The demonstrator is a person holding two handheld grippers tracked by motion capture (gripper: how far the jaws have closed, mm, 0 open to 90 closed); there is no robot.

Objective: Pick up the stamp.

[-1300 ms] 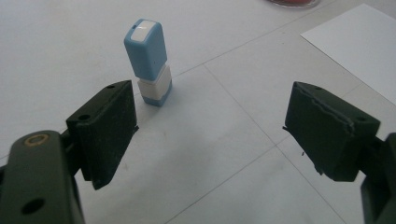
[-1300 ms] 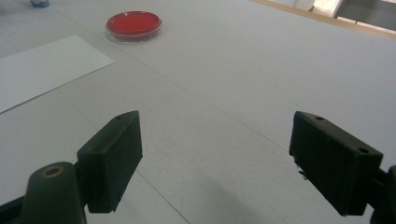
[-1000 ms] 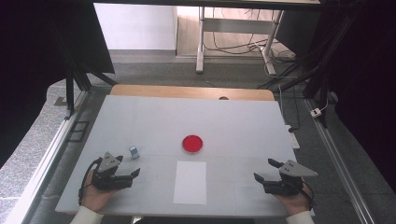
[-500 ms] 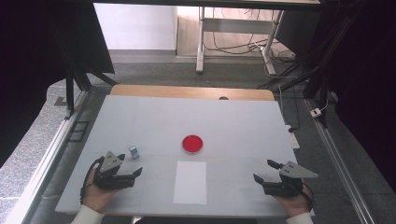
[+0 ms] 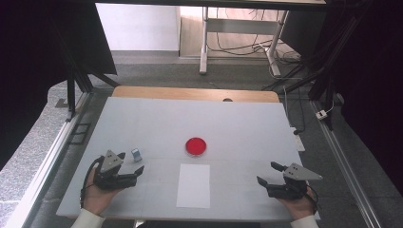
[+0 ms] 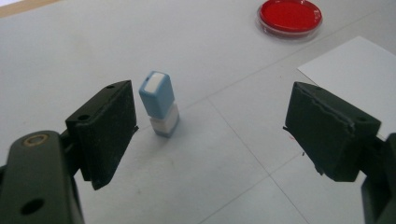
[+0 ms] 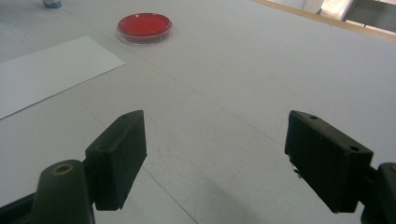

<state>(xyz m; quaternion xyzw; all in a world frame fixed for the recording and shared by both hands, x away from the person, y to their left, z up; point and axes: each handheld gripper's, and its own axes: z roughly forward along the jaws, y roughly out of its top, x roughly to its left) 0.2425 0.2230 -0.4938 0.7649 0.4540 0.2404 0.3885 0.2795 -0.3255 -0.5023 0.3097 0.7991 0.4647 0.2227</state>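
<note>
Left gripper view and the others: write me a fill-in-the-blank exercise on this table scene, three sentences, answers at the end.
1. The left gripper has its jaws ____ near the small blue and white block.
2. The round dish on the table is ____ in colour.
3. The white sheet of paper lies between the two grippers, and the right gripper holds ____.

Missing words: open; red; nothing
</note>
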